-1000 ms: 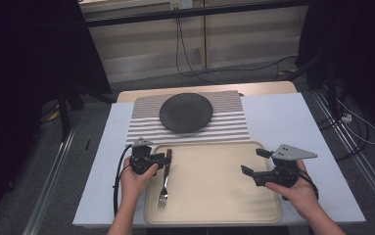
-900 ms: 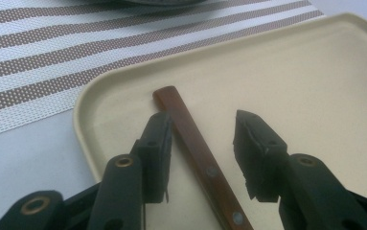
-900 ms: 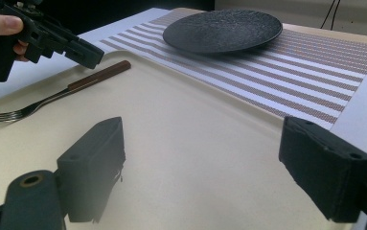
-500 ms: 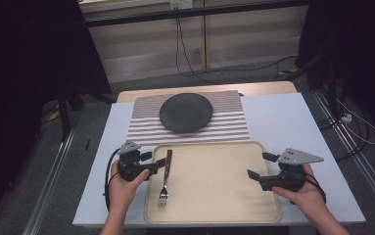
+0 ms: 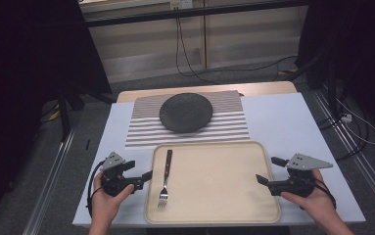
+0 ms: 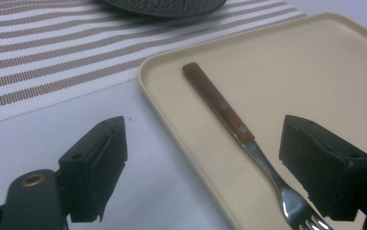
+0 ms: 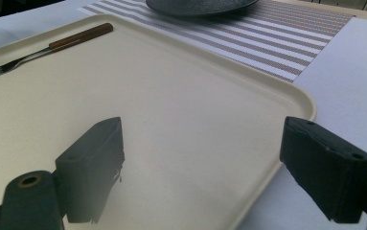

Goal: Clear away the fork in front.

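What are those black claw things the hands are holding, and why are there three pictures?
Those are grippers, tools with two black jaws that a person squeezes to pinch things. One picture comes from a camera above the table. There you see the left gripper and the right gripper, each in one hand. The other two pictures come from small cameras riding on the grippers, looking out between their jaws.

On the table lies a beige tray with a wooden-handled fork on it, at its left side. Behind the tray is a striped placemat with a dark round plate on top.

Nothing is held right now. The left gripper's jaws have just been opening, and the fork lies free on the tray. The right gripper is open too, at the tray's right edge.
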A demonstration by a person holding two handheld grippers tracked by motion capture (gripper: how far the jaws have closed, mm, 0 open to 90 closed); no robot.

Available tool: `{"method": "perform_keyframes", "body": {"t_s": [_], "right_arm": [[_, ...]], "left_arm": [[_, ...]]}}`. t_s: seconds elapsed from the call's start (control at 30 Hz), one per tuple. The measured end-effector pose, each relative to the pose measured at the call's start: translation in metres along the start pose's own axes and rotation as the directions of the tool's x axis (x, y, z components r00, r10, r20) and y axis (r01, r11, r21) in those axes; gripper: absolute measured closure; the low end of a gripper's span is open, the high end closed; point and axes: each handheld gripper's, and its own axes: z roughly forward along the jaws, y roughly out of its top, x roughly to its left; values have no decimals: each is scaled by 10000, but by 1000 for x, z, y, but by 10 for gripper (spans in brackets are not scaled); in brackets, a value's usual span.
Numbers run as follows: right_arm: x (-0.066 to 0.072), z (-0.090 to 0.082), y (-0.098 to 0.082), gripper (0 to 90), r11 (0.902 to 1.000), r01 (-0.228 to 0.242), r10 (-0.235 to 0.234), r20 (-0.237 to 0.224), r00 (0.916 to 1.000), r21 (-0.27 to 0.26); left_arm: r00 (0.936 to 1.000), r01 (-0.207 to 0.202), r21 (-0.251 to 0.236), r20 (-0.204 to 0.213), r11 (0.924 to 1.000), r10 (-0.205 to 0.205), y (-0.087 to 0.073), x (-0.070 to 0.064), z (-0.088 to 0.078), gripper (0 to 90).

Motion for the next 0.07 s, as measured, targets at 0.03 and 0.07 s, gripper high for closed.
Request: {"method": "perform_keyframes", "body": {"t_s": [0.03,0.07], "right_arm": [[0,0,-1,152,10000,-9,9,-14,10000,-16],[0,0,-1,151,10000,-19,19,-19,10000,-1]], "left_arm": [[10000,12,0,-15,10000,-12,-1,0,0,170],[10000,3,2,10,10000,-3,-1,0,1,165]]}}
